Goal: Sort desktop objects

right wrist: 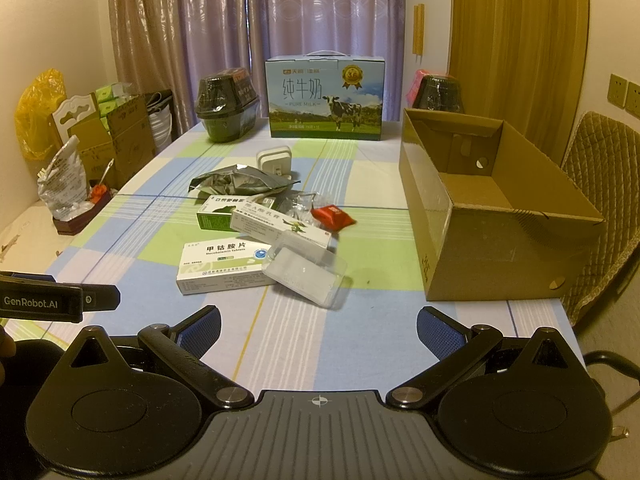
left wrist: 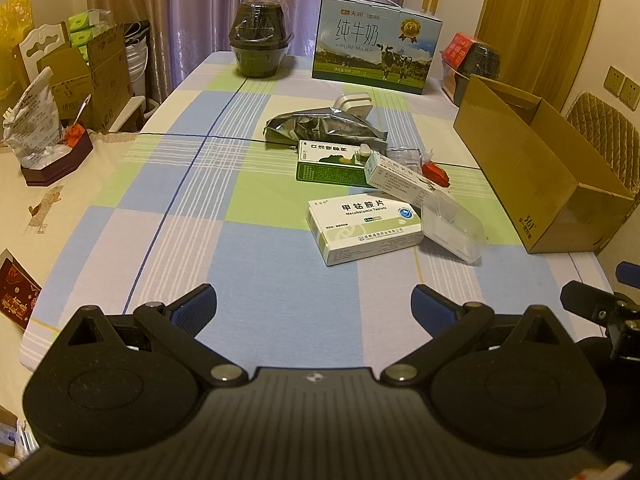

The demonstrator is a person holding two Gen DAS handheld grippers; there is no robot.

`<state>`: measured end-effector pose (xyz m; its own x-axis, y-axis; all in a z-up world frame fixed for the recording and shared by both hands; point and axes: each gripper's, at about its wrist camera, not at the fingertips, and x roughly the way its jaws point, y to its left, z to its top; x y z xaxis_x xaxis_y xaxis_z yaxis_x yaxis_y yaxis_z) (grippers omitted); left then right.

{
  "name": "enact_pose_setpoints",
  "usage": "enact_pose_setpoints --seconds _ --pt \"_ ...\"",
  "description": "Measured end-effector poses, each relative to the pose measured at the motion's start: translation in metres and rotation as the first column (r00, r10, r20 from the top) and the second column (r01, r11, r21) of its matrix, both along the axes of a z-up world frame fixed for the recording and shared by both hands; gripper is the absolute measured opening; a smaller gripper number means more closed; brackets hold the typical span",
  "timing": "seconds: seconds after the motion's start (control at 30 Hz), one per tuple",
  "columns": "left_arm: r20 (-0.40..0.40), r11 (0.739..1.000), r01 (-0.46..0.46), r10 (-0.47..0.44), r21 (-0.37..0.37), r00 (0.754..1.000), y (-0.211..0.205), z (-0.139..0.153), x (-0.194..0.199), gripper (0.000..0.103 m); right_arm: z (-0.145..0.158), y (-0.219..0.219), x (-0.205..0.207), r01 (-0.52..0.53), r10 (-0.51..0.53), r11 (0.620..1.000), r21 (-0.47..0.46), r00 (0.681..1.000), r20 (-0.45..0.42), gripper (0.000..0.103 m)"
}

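Where checks run, three medicine boxes (right wrist: 224, 266).

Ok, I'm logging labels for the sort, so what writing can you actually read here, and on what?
"PURE MILK" and "纯牛奶": milk carton.
"甲钴胺片" and "Mecobalamin Tablets": white pill box.
"GenRobot.AI": left gripper's body, seen from the right wrist camera.
"361": cardboard box, blurred and uncertain.
Green box, long white box, red packet: print too small or blurred.
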<state>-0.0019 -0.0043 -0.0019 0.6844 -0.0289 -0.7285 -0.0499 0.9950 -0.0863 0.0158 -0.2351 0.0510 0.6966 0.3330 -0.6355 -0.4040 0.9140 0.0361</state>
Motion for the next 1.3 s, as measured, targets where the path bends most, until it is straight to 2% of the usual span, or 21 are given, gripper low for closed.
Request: enact_pose_setpoints --seconds 0.37,0.57,0.67,0.77,0.93,1.07,1.2,1.3 --pt "-0.005 0.999 -0.01 0.01 -0.031 1.0 0.002 0.001 -0.001 0.102 0.0 0.001 0.0 -0.001 0.001 1.0 -0.001 1.0 0.0 0.101" --pt "-0.027 0.994 0.005 -0.008 -0.107 1.0 0.01 0.0 0.002 0.102 -0.006 0.002 0.003 -0.01 0.01 1.0 -0.002 1.0 -0.002 0.101" --pt "-0.031 0.991 0.034 -0.038 -0.126 0.999 0.011 0.004 0.005 0.102 -0.003 0.0 0.003 -0.036 0.037 0.999 0.026 0.999 -0.037 0.101" --pt "0.003 0.991 0.104 -0.104 -0.08 0.995 0.007 0.014 0.008 0.102 0.003 -0.004 0.011 -0.087 0.092 0.993 0.083 0.994 -0.062 0.101" --pt "0.032 0.982 0.189 -0.189 -0.002 0.982 0.009 0.03 0.03 0.102 0.019 0.001 0.029 -0.196 0.196 0.98 0.041 0.981 0.003 0.101" --pt "0.057 0.952 0.297 -0.301 0.076 0.952 0.01 0.037 0.056 0.102 0.023 0.009 0.046 -0.291 0.29 0.957 0.012 0.955 0.063 0.101" --pt "0.003 0.915 0.38 -0.384 0.132 0.923 0.005 0.024 0.084 0.102 0.015 0.02 0.069 -0.37 0.374 0.926 -0.069 0.926 0.05 0.101" --pt "-0.052 0.864 0.47 -0.469 0.18 0.882 -0.003 0.006 0.101 0.102 0.001 0.029 0.086 -0.446 0.452 0.884 -0.142 0.892 0.008 0.101"
